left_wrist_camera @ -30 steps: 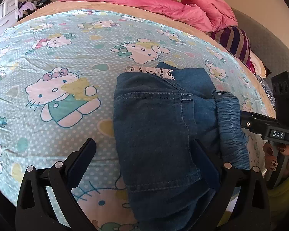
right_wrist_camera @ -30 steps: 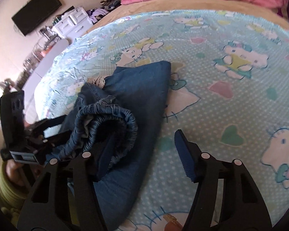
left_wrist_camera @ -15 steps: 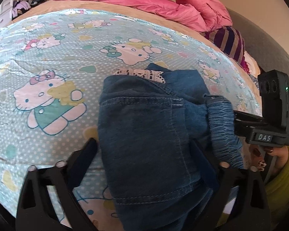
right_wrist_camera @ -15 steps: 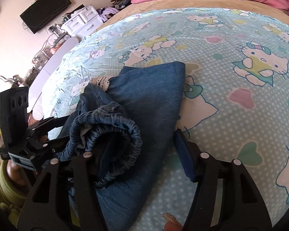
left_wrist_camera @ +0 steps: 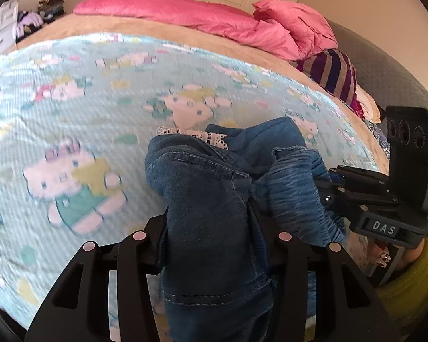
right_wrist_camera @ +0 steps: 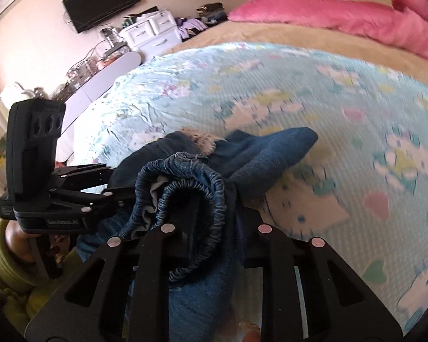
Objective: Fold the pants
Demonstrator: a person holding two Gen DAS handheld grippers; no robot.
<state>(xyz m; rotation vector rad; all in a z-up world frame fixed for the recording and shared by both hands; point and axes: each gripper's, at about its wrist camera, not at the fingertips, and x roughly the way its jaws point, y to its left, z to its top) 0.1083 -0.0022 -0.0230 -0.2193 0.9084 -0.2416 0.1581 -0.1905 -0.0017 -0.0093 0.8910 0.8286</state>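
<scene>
Both jaw pairs are clamped on the denim pants (left_wrist_camera: 211,199). Left gripper (left_wrist_camera: 211,222) pinches the folded fabric layers; right gripper (right_wrist_camera: 214,219) grips the elastic waistband (right_wrist_camera: 197,182). Between the two grippers, the bunched pants sit at the near edge of the cartoon-print blanket (left_wrist_camera: 71,108). White lace trim (left_wrist_camera: 194,135) shows at the far fold.

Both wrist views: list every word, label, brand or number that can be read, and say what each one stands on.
"DAS": white letters on a small plate on the right claw, seen in the left wrist view at.
A pale label on the side of the left claw, at in the right wrist view: too small and blurred to read.
The jeans and the bedsheet show no text.
</scene>
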